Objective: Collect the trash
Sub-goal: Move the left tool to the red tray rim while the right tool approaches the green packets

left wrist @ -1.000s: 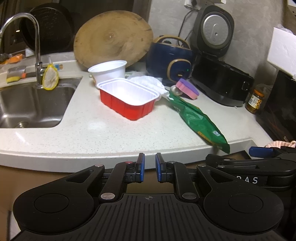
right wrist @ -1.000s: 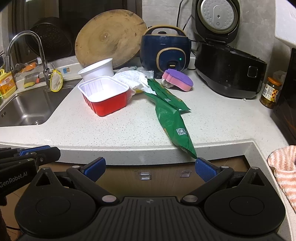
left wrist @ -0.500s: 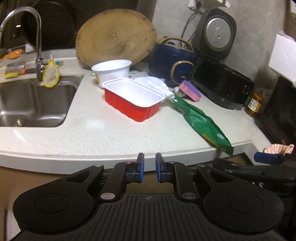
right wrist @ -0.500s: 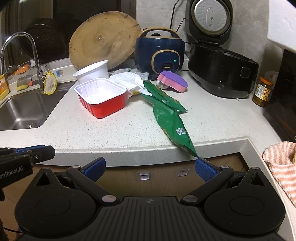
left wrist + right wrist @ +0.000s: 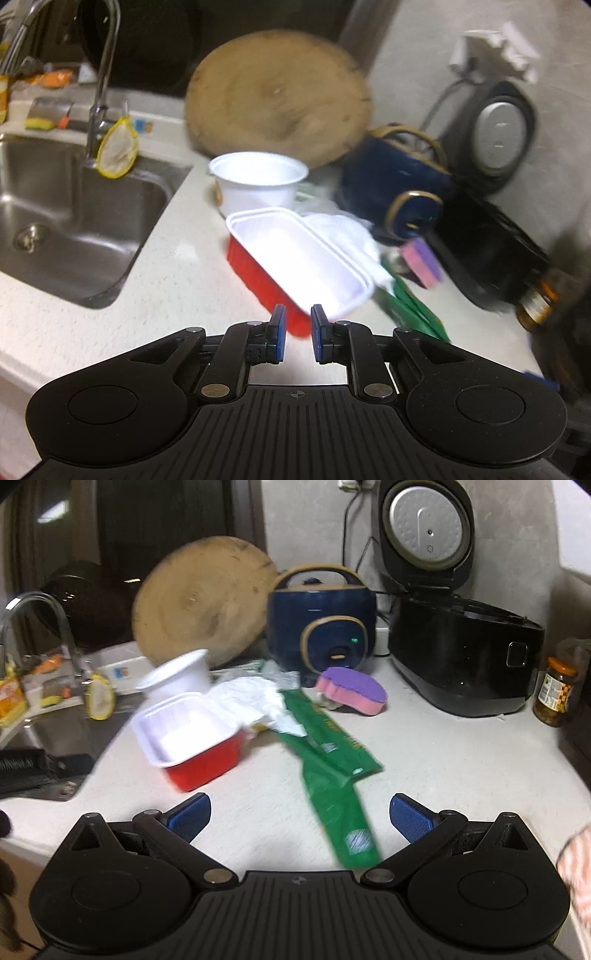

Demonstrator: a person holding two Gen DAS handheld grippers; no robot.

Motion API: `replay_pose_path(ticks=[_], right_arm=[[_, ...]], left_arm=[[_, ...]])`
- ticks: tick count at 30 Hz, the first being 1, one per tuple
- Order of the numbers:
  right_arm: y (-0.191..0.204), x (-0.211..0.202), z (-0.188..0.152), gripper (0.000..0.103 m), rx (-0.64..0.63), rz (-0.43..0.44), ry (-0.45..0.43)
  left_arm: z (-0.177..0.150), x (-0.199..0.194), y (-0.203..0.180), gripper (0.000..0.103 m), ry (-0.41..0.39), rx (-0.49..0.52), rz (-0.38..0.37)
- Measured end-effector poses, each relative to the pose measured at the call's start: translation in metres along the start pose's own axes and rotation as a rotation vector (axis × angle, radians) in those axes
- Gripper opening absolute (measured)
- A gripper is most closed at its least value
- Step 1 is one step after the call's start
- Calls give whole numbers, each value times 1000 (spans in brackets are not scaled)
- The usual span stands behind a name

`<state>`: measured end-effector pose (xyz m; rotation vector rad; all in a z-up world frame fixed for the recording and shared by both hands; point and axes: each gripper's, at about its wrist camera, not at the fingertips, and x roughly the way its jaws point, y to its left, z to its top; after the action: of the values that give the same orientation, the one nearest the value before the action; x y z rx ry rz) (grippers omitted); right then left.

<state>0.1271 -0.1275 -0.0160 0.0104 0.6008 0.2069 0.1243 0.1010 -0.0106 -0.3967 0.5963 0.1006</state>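
Red-walled and white-lined, the tray (image 5: 295,262) is sitting on the speckled countertop (image 5: 177,266), right of the sink (image 5: 70,221). The white cup (image 5: 258,184) is standing just behind it, with crumpled white paper (image 5: 255,701) at its right. Two green wrappers (image 5: 332,771) are lying nearer, reaching toward the counter's near edge. The left gripper (image 5: 297,334) is hovering before the tray's near corner, jaws narrow, gripping nothing. The right gripper (image 5: 299,818) is hovering over the wrappers, jaws spread wide, empty.

One red tray (image 5: 201,764), one white cup (image 5: 177,675), two green wrappers (image 5: 332,775), one sponge (image 5: 354,690), two cookers (image 5: 461,657).
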Motion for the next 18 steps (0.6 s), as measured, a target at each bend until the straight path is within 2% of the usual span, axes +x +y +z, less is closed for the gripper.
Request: replay_pose_path(ticks=[3, 7, 10, 11, 14, 18], right_arm=[[-11, 31, 9, 103, -15, 32, 20], [-25, 70, 17, 103, -32, 90, 63], [-32, 96, 23, 103, -54, 121, 89], [-34, 103, 24, 103, -60, 130, 98], [-39, 122, 28, 103, -67, 156, 130], [-46, 141, 30, 103, -48, 197, 183]], left_arm=[[18, 34, -4, 17, 2, 3, 66], [35, 82, -6, 17, -4, 2, 199], [41, 110, -6, 17, 34, 43, 306], [41, 117, -6, 20, 54, 53, 328], [40, 127, -4, 29, 83, 71, 346], [39, 137, -3, 31, 107, 67, 359]])
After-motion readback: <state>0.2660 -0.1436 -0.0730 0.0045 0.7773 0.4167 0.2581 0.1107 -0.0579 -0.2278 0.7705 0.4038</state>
